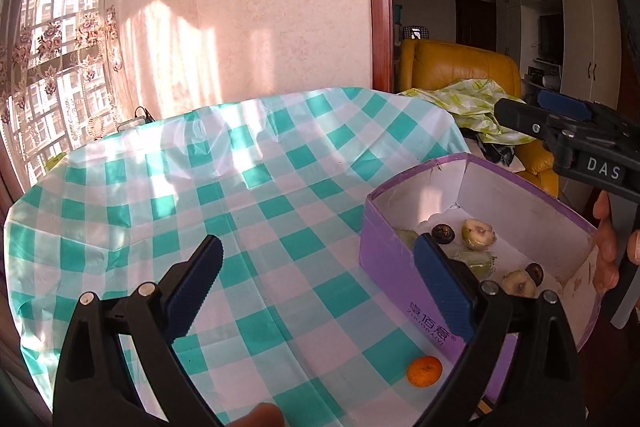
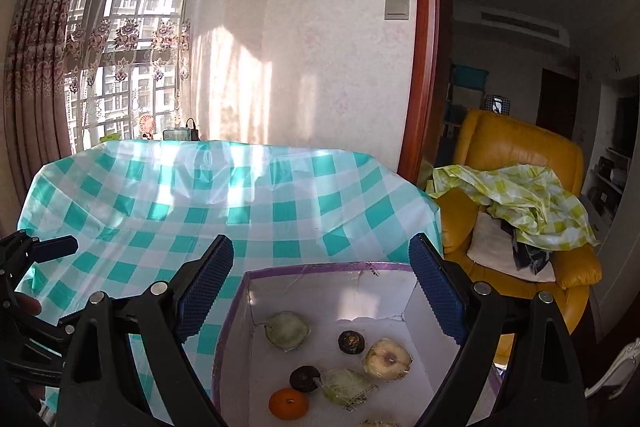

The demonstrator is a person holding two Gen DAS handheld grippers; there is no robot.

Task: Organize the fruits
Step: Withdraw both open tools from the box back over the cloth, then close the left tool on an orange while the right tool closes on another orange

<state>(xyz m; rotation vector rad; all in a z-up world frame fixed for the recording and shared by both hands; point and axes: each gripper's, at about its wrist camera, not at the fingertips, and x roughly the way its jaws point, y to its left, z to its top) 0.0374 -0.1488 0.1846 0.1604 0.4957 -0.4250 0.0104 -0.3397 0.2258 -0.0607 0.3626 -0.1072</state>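
A purple cardboard box (image 1: 392,267) with a white inside stands at the table's right side. It holds several fruits: wrapped pale halves (image 2: 387,358), dark round fruits (image 2: 351,341) and an orange tangerine (image 2: 289,403). A second tangerine (image 1: 425,371) lies on the checked cloth just outside the box's near wall. My left gripper (image 1: 320,291) is open and empty above the cloth, left of the box. My right gripper (image 2: 324,287) is open and empty, hovering over the box; it also shows in the left wrist view (image 1: 560,127).
The table wears a green-and-white checked cloth (image 1: 240,187). A yellow leather armchair (image 2: 520,155) with a crumpled green-checked cloth (image 2: 520,199) stands to the right. A window with lace curtains (image 2: 120,47) is behind the table. A small fan (image 2: 147,125) sits at the far edge.
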